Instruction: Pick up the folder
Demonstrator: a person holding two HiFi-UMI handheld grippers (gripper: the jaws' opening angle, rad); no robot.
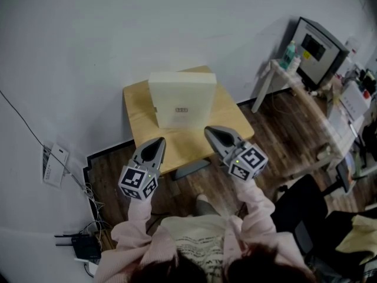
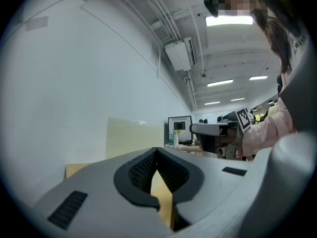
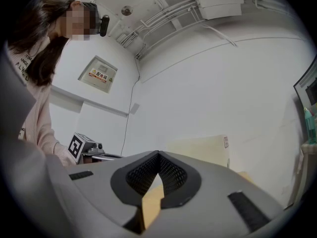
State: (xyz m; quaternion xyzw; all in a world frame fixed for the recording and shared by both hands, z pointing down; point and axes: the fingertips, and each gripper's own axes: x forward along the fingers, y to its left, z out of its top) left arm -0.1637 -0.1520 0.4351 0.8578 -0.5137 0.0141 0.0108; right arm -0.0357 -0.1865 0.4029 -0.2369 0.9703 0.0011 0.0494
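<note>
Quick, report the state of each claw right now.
Left claw: closed, holding nothing.
Right claw: closed, holding nothing.

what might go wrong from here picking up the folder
1. The left hand-held gripper and right hand-held gripper are both shut; unopened, they would likely shove the folder rather than grip it.
2. The folder stands upright on a small table; a nudge might topple it or push it off the edge.
</note>
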